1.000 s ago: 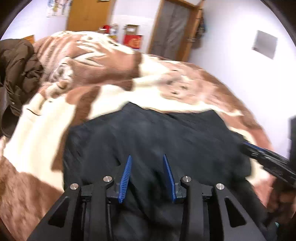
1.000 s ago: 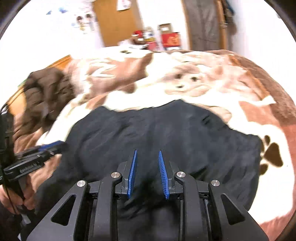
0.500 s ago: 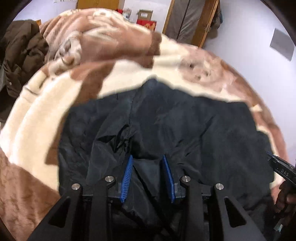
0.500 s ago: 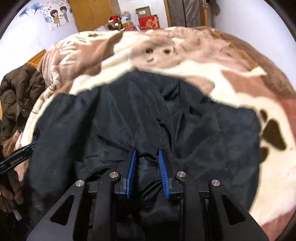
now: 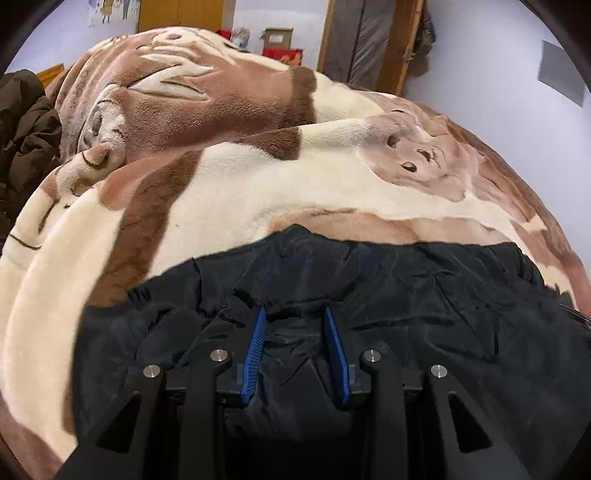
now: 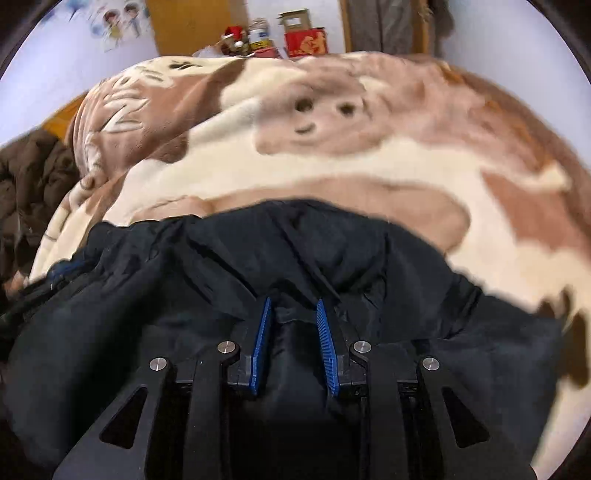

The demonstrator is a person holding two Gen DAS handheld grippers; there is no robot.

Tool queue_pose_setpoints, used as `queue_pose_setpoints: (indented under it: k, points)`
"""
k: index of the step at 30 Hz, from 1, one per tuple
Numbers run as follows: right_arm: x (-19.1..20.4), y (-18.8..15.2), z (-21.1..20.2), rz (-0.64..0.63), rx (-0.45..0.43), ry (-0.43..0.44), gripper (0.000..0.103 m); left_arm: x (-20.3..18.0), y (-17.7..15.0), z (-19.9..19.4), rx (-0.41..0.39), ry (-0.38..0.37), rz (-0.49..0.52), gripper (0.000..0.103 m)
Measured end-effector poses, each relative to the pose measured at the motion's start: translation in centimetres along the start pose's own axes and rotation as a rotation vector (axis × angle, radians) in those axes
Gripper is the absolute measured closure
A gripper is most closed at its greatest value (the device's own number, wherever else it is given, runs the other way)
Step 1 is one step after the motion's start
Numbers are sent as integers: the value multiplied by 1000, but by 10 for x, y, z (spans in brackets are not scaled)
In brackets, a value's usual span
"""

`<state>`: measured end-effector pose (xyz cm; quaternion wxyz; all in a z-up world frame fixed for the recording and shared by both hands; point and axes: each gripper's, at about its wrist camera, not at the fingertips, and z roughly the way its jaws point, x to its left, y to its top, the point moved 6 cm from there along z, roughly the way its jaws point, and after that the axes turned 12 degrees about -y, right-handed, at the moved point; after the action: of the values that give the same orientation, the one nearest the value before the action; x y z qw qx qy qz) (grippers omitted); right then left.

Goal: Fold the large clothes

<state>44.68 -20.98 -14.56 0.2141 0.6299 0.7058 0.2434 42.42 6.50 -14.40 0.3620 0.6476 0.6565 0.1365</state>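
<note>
A large black jacket (image 5: 424,295) lies spread on a brown and cream fleece blanket (image 5: 240,184) on a bed. My left gripper (image 5: 293,314) sits low on the jacket with a bunched fold of black cloth between its blue pads. In the right wrist view the same jacket (image 6: 184,295) fills the near half. My right gripper (image 6: 293,304) also has a fold of the cloth between its pads, with pleats pulling toward the fingertips. Both pairs of fingers stand a little apart with cloth filling the gap.
A dark brown padded coat (image 5: 26,129) is heaped at the bed's left edge, also in the right wrist view (image 6: 33,177). Boxes and red items (image 6: 303,37) stand by wooden doors (image 5: 181,14) behind the bed. A white wall (image 5: 517,74) runs along the right.
Both grippers dropped onto the jacket and took folds of cloth between their pads. The jacket's far edge has drawn nearer, baring more blanket. Each view has lost sight of the other gripper.
</note>
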Motion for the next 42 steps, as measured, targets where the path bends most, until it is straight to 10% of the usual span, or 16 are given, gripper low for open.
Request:
queue_pose_setpoints:
  k: [8, 14, 22, 32, 42]
  points:
    - [3, 7, -39, 2, -1, -47, 78, -11, 2, -22, 12, -3, -6, 67]
    - [28, -12, -125, -6, -127, 109, 77, -54, -9, -98, -90, -143, 25, 67]
    - [49, -54, -63, -86, 31, 88, 78, -71, -63, -50, 59, -129, 25, 66]
    - [59, -77, -144, -52, -11, 157, 78, -79, -80, -121, 37, -185, 28, 66]
    - [71, -118, -64, -90, 161, 78, 78, -68, -121, -64, 164, -106, 34, 66]
